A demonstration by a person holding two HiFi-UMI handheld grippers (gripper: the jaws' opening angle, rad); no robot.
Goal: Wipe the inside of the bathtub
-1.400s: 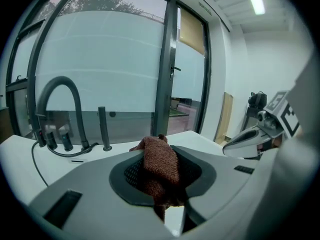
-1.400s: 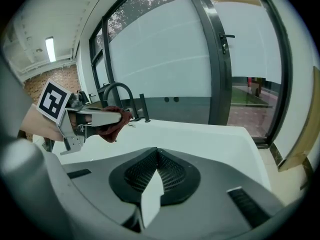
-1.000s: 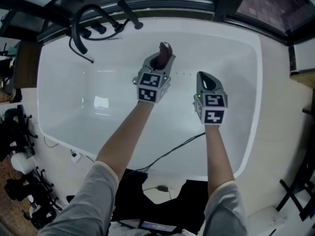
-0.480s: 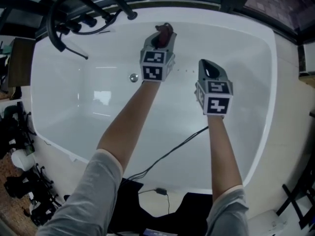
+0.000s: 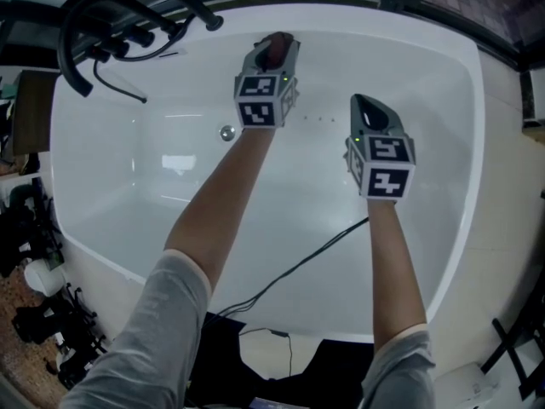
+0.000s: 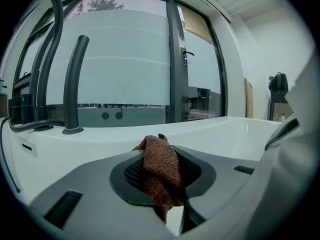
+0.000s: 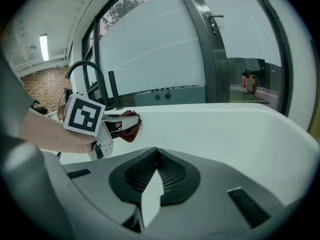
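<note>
The white bathtub [image 5: 128, 169] fills the head view. My left gripper [image 5: 274, 54] reaches to the tub's far wall just under the rim and is shut on a reddish-brown cloth [image 5: 277, 44]. In the left gripper view the cloth [image 6: 161, 171] bunches up between the jaws, with the far rim [image 6: 125, 136] close behind it. My right gripper [image 5: 366, 111] hovers over the tub's middle right, shut with nothing in it. The right gripper view shows its jaws [image 7: 156, 156] meeting at the tip, and the left gripper [image 7: 122, 124] with the cloth [image 7: 131, 126] against the far wall.
A black faucet with a looped hose [image 5: 85, 32] stands on the tub's far left corner, its spout [image 6: 74, 84] left of the cloth. A round metal fitting [image 5: 226, 132] sits on the far wall. A black cable [image 5: 298, 262] runs over the near rim. Windows lie behind the tub.
My left gripper has carried the cloth farther away, up the far wall toward the rim. The right gripper has stayed shut and shifted only slightly.
</note>
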